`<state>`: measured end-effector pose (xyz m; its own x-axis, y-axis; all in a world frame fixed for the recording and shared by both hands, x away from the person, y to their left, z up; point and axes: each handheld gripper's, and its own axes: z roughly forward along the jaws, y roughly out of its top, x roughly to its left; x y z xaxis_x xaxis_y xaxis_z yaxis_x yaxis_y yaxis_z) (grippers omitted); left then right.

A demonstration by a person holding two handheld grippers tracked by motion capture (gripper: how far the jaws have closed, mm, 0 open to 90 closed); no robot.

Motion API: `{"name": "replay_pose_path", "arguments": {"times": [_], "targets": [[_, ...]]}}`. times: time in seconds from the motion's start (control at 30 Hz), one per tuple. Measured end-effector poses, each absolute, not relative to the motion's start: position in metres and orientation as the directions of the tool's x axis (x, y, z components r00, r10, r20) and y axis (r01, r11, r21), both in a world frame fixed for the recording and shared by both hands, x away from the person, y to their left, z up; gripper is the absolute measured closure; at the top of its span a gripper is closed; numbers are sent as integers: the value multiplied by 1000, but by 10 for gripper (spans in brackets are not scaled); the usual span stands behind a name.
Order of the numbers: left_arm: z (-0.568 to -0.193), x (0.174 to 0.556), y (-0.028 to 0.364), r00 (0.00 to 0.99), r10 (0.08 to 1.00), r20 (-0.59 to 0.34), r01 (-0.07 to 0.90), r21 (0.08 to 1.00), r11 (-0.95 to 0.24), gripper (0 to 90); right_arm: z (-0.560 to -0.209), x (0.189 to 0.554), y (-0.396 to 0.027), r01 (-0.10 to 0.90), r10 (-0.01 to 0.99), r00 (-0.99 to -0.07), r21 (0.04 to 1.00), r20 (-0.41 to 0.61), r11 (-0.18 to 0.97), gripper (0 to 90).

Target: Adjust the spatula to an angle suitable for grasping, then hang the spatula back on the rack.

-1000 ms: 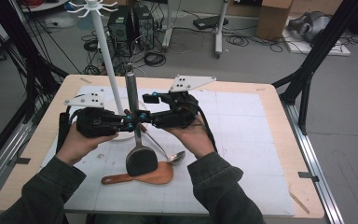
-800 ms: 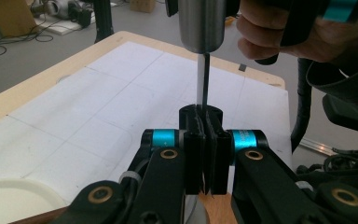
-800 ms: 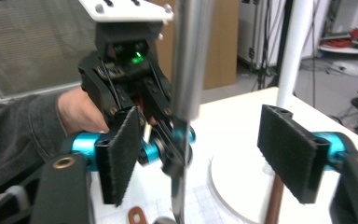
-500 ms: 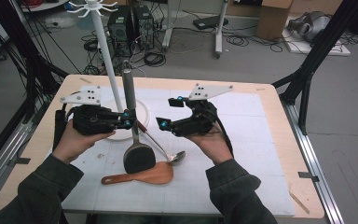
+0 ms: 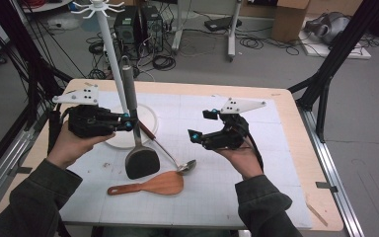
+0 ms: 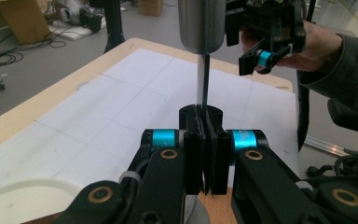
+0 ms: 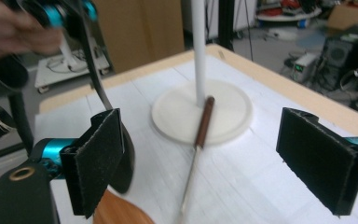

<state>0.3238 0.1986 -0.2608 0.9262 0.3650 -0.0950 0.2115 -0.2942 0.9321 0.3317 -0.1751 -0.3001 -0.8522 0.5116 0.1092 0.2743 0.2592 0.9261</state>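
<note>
Gripping the spatula (image 5: 137, 148), left tongs (image 5: 128, 121); right tongs (image 5: 203, 124) just opened, empty; ladle (image 5: 170, 150) blurred.

Left gripper (image 6: 206, 154): two black jaws with blue bands are rising from the bottom edge, pressing together on the thin dark neck of a spatula (image 6: 204, 84). The spatula's grey metal handle is running up out of the top edge. Counter (image 6: 42, 105): a wooden rim is bordering a white gridded mat (image 6: 121, 107). White round base (image 6: 23, 196): its edge is curving in at lower left. Right gripper (image 6: 261, 44): it is hanging farther off at upper right, jaws apart, in a hand with a dark green sleeve.
</note>
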Motion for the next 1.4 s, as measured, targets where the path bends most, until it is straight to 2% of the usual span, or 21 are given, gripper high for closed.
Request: {"name": "replay_pose_path", "arguments": {"times": [0.37, 0.43, 1.03, 1.4], "targets": [[-250, 326, 210, 920, 383, -80, 203, 935, -291, 873, -330, 324, -212, 342, 586, -800, 900, 127, 271, 90], [-249, 327, 212, 918, 387, -81, 205, 935, -290, 873, -339, 320, -222, 362, 621, -773, 894, 130, 264, 4], [-233, 338, 223, 911, 408, -61, 195, 935, -295, 873, -366, 299, -257, 405, 669, -728, 881, 150, 243, 4], [-219, 355, 222, 900, 432, -51, 194, 936, -293, 873, -371, 296, -262, 408, 675, -719, 886, 164, 220, 4]]}}
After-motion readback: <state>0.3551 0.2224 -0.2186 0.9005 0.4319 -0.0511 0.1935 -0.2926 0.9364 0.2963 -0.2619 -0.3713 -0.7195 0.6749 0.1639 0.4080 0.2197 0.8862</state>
